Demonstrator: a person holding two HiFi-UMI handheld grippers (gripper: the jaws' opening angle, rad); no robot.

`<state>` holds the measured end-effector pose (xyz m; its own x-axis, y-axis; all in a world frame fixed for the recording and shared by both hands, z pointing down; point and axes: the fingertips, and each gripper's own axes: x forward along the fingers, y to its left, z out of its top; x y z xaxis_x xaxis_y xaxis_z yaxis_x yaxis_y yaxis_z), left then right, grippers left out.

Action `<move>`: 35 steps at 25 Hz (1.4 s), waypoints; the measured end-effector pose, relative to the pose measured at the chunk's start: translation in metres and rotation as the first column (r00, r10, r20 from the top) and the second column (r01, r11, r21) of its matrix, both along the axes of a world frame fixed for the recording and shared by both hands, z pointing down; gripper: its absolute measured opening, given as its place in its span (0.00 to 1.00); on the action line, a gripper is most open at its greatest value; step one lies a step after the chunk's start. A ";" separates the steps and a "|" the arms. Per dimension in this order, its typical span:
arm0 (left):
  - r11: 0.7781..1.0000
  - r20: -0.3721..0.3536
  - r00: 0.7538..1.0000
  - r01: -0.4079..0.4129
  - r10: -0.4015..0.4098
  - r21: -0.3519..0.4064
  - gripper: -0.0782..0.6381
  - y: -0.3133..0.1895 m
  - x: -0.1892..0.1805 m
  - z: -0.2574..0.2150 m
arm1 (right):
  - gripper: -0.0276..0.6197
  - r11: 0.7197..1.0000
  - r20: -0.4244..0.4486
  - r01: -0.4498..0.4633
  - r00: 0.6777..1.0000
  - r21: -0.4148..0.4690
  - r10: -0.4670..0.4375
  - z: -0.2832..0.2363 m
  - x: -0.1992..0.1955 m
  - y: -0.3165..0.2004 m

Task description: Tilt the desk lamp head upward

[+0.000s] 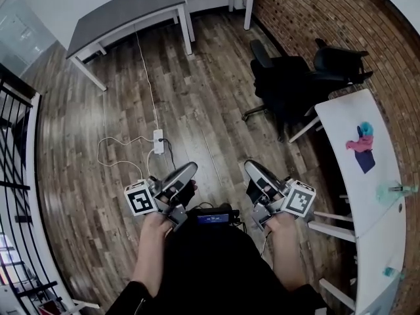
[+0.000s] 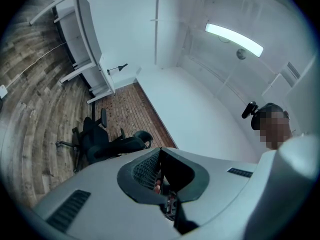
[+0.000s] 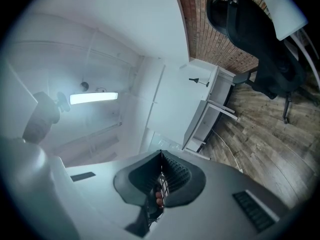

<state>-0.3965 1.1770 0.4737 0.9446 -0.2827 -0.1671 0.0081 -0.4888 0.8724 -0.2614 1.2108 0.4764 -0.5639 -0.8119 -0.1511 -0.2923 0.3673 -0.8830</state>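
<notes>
The desk lamp (image 2: 116,69) is way off, standing at the wall-side end of the far white desk (image 2: 106,76). Black office chairs (image 1: 289,84) and a power strip (image 1: 158,141) sit on the wood floor between. The left gripper (image 1: 187,172) and right gripper (image 1: 252,169) are close to the body, roughly level, both with jaws pressed together and empty.
</notes>
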 end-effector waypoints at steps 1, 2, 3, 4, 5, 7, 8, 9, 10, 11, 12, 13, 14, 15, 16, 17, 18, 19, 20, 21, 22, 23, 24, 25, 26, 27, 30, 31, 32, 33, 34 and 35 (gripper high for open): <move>1.000 0.002 1.000 0.001 -0.001 0.001 0.12 -0.002 0.002 0.000 | 0.06 1.000 0.000 -0.001 1.000 0.003 0.001 0.000 0.003 -0.002; 1.000 0.004 1.000 0.002 -0.002 0.000 0.12 -0.004 0.004 0.001 | 0.06 1.000 0.002 -0.002 1.000 0.005 0.002 0.001 0.005 -0.003; 1.000 0.006 1.000 0.001 -0.001 -0.001 0.12 -0.005 0.007 0.001 | 0.06 1.000 0.005 -0.004 1.000 0.004 0.004 0.002 0.007 -0.004; 1.000 0.006 1.000 -0.002 0.002 0.000 0.12 -0.008 0.010 0.001 | 0.06 1.000 0.010 -0.007 1.000 0.002 0.007 0.002 0.009 -0.006; 1.000 0.004 1.000 -0.007 0.007 0.004 0.12 -0.012 0.013 -0.001 | 0.06 1.000 0.013 -0.010 1.000 0.003 0.010 0.002 0.012 -0.009; 1.000 -0.005 1.000 -0.016 0.016 0.014 0.12 -0.023 0.019 -0.004 | 0.06 1.000 0.007 -0.019 1.000 0.015 0.019 -0.001 0.016 -0.017; 1.000 -0.010 1.000 -0.019 0.019 0.017 0.12 -0.029 0.021 -0.004 | 0.06 1.000 0.003 -0.023 1.000 0.020 0.023 -0.002 0.018 -0.021; 1.000 -0.015 1.000 -0.020 0.020 0.019 0.12 -0.035 0.022 -0.003 | 0.06 0.999 -0.005 -0.026 1.000 0.024 0.026 -0.002 0.019 -0.025; 1.000 -0.021 1.000 -0.020 0.020 0.020 0.12 -0.042 0.023 -0.001 | 0.06 0.999 -0.015 -0.030 0.999 0.029 0.031 -0.002 0.020 -0.031; 1.000 -0.027 0.999 -0.023 0.023 0.020 0.12 -0.050 0.026 0.001 | 0.06 0.999 -0.017 -0.035 0.999 0.029 0.035 -0.001 0.022 -0.038; 0.999 -0.037 0.999 -0.030 0.031 0.019 0.12 -0.059 0.030 0.002 | 0.06 0.999 -0.014 -0.041 0.999 0.022 0.041 0.001 0.024 -0.046; 0.999 -0.050 0.998 -0.044 0.044 0.017 0.12 -0.068 0.036 0.004 | 0.06 0.999 -0.016 -0.047 0.999 0.013 0.048 0.001 0.027 -0.055; 0.998 -0.066 0.996 -0.059 0.059 0.014 0.12 -0.078 0.043 0.004 | 0.06 0.999 -0.028 -0.051 0.998 0.007 0.052 0.001 0.030 -0.066; 0.997 -0.082 0.994 -0.071 0.071 0.008 0.12 -0.088 0.050 0.005 | 0.06 0.999 -0.048 -0.050 0.998 0.004 0.050 0.000 0.032 -0.080; 0.997 -0.095 0.993 -0.076 0.076 0.004 0.12 -0.101 0.055 0.005 | 0.06 0.999 -0.069 -0.043 0.997 0.004 0.043 -0.001 0.034 -0.096; 0.997 -0.103 0.992 -0.075 0.075 0.003 0.12 -0.114 0.060 0.004 | 0.06 0.999 -0.083 -0.034 0.996 0.002 0.034 -0.003 0.036 -0.113; 0.998 -0.108 0.992 -0.069 0.069 0.005 0.12 -0.129 0.063 0.002 | 0.06 1.000 -0.088 -0.024 0.996 -0.003 0.024 -0.005 0.036 -0.130; 0.998 -0.113 0.992 -0.063 0.064 0.007 0.12 -0.144 0.065 -0.001 | 0.06 1.000 -0.090 -0.014 0.996 -0.006 0.014 -0.008 0.034 -0.146; 0.998 -0.118 0.991 -0.059 0.060 0.010 0.12 -0.160 0.065 -0.004 | 0.06 1.000 -0.096 -0.004 0.995 -0.005 0.003 -0.012 0.031 -0.162; 0.998 -0.123 0.991 -0.058 0.059 0.010 0.12 -0.175 0.063 -0.007 | 0.06 1.000 -0.105 0.007 0.994 0.000 -0.007 -0.017 0.025 -0.179; 0.998 -0.129 0.990 -0.059 0.059 0.005 0.12 -0.190 0.060 -0.009 | 0.06 1.000 -0.114 0.017 0.993 0.005 -0.016 -0.021 0.019 -0.196; 0.998 -0.134 0.989 -0.058 0.057 -0.002 0.12 -0.204 0.055 -0.010 | 0.06 1.000 -0.120 0.026 0.992 0.006 -0.026 -0.023 0.011 -0.213; 0.998 -0.137 0.989 -0.054 0.053 -0.009 0.12 -0.217 0.050 -0.009 | 0.06 0.999 -0.123 0.037 0.992 0.006 -0.036 -0.025 0.004 -0.229; 0.999 -0.139 0.989 -0.050 0.047 -0.014 0.12 -0.229 0.045 -0.009 | 0.06 0.999 -0.125 0.047 0.991 0.002 -0.046 -0.025 -0.004 -0.243; 0.999 -0.142 0.989 -0.046 0.043 -0.020 0.12 -0.241 0.040 -0.007 | 0.06 0.998 -0.127 0.056 0.990 -0.003 -0.056 -0.023 -0.011 -0.256; 0.999 -0.144 0.989 -0.044 0.039 -0.026 0.12 -0.251 0.035 -0.006 | 0.06 0.998 -0.129 0.066 0.989 -0.009 -0.066 -0.021 -0.018 -0.268; 0.999 -0.146 0.989 -0.037 0.031 -0.039 0.12 -0.282 0.024 -0.001 | 0.06 0.996 -0.132 0.086 0.987 -0.028 -0.089 -0.015 -0.035 -0.298; 0.998 -0.145 0.989 -0.035 0.028 -0.044 0.12 -0.292 0.021 0.001 | 0.06 0.996 -0.134 0.089 0.987 -0.030 -0.092 -0.014 -0.039 -0.306; 0.998 -0.144 0.989 -0.033 0.026 -0.047 0.12 -0.302 0.019 0.003 | 0.06 0.996 -0.137 0.088 0.986 -0.029 -0.091 -0.014 -0.042 -0.314; 0.998 -0.143 0.989 -0.031 0.023 -0.051 0.12 -0.311 0.017 0.004 | 0.06 0.996 -0.138 0.084 0.987 -0.027 -0.087 -0.014 -0.043 -0.321; 0.998 -0.145 0.989 -0.029 0.021 -0.055 0.12 -0.319 0.016 0.004 | 0.06 0.997 -0.139 0.079 0.987 -0.027 -0.082 -0.014 -0.043 -0.328; 0.998 -0.146 0.989 -0.027 0.018 -0.058 0.12 -0.326 0.015 0.005 | 0.06 0.997 -0.137 0.074 0.987 -0.027 -0.078 -0.013 -0.042 -0.334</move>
<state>-0.3814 0.8509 0.4782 0.9177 -0.2749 -0.2867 0.1478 -0.4337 0.8889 -0.3037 0.8765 0.4633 -0.6383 -0.7682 -0.0500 -0.3841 0.3741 -0.8441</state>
